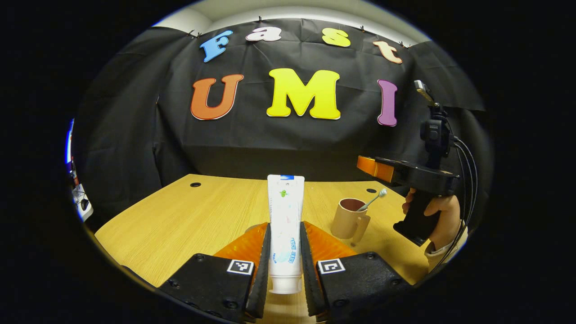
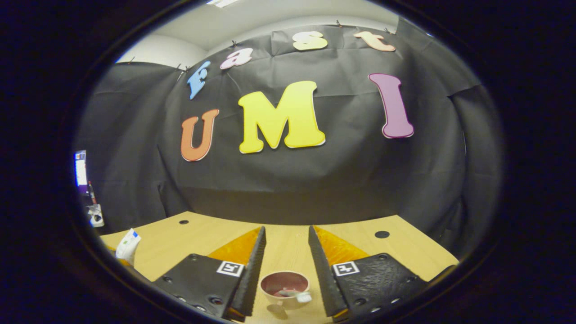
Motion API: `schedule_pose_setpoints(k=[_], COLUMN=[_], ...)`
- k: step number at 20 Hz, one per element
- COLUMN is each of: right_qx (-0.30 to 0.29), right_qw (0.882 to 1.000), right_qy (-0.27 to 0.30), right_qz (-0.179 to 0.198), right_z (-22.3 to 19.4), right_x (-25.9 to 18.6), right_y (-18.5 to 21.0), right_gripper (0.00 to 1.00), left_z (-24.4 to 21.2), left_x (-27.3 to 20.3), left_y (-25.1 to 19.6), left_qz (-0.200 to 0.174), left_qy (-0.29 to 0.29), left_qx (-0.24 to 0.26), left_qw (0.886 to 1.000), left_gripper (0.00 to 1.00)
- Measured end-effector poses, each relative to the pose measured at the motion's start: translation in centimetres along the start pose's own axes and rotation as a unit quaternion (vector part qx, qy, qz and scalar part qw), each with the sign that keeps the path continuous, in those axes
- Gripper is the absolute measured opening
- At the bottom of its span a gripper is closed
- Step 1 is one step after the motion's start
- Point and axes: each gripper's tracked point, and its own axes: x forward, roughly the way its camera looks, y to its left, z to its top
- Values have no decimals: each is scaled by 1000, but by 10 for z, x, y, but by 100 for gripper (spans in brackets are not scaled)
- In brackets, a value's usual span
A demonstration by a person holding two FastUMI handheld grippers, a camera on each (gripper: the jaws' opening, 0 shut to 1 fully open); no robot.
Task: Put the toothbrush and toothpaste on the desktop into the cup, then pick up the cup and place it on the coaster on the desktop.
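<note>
toothbrush [image 1: 371, 200] handle hidden in cup [image 1: 348, 219] | coaster unidentifiable

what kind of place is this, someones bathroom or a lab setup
Most likely a staged recording booth, not a bathroom: black cloth hangs as the back wall, the cup with a toothbrush sits on a plain wooden desk, and a hand holds a camera-fitted gripper.

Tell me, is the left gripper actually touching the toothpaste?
Touching. In the left gripper view, the left gripper has both fingers pressed flat against the sides of the upright toothpaste, with no gap on either side.
</note>
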Motion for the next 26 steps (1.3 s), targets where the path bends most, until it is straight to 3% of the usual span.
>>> schedule_pose_setpoints(k=[1, 3, 4, 11, 16, 18, 22, 24, 26], right_qx=[-4, -11, -16, -26, -22, -18, 25, 17, 3], right_qw=[1000, 1000, 999, 997, 996, 996, 997, 996, 996], right_qy=[-7, -22, -28, -40, -33, -26, -2, -1, 1], right_qz=[-2, -12, -18, -59, -78, -86, -79, -83, -88], right_z=[3, 9, 11, 2, -16, -25, -38, -42, -45], right_x=[-7, -22, -30, -88, -126, -136, -153, -157, -162], right_y=[-3, -14, -20, -75, -109, -122, -134, -144, -150], right_gripper=[75, 92, 96, 96, 96, 96, 96, 92, 96], left_z=[1, 4, 9, 31, 50, 60, 67, 71, 73], left_x=[5, 16, 21, 67, 108, 121, 141, 149, 156], left_y=[-5, -15, -21, -65, -97, -112, -138, -148, -150], left_qz=[-3, -9, -12, -50, -72, -80, -98, -106, -106], left_qy=[1, -4, -9, -33, -43, -57, -71, -80, -86], left_qx=[-1, 0, 2, -25, -19, -7, 0, 0, -4], left_qw=[1000, 1000, 1000, 998, 996, 995, 993, 991, 991], left_gripper=[37, 38, 37, 38, 42, 38, 38, 38, 38])
